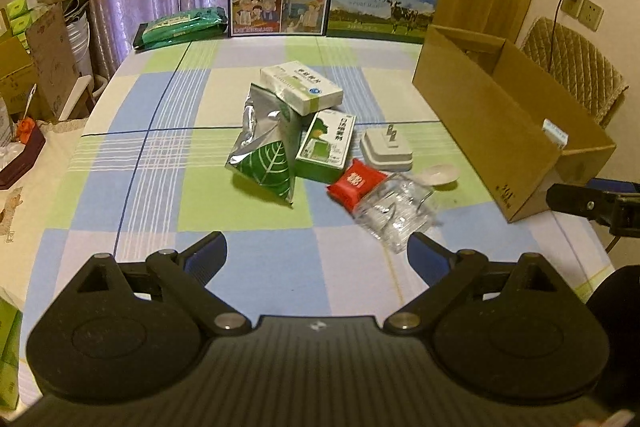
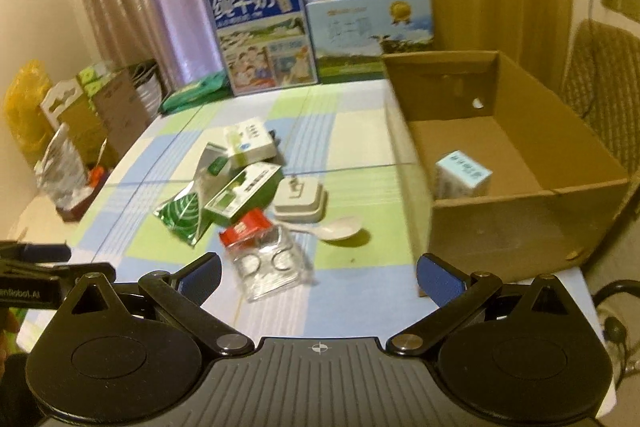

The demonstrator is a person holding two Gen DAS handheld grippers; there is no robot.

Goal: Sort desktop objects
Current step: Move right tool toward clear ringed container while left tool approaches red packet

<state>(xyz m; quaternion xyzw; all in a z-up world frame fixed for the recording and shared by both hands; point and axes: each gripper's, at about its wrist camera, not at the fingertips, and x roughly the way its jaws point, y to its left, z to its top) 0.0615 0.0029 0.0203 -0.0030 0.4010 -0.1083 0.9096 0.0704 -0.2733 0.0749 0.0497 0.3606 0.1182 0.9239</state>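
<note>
Left tool (image 1: 316, 251): fingers spread wide, nothing between them, held low over the checked surface (image 1: 160, 187).
Right tool (image 2: 320, 277): also spread and empty; its view is blurred, so fine detail is unsure.
Nearest thing: a clear plastic packet (image 1: 394, 217) lies just ahead of the left tool and slightly to its right, close to its right finger; in the right wrist view the same packet (image 2: 266, 265) sits ahead and to the left.
Packet axis: it looks to run slantwise away from both tools, toward the red packet (image 1: 356, 183) that touches its far end.
Nearer hand: probably either could reach it; the left seems more squarely lined up.
Rest of the pile: green carton (image 1: 326, 145), foil pouch (image 1: 266, 149), white box (image 1: 302, 87), grey adapter (image 1: 386, 147) and white spoon (image 1: 438, 175), clustered mid-surface.
Destination: cardboard box (image 2: 520, 227) on the right, open-topped, with one pale blue carton (image 2: 462, 175) inside.
</note>
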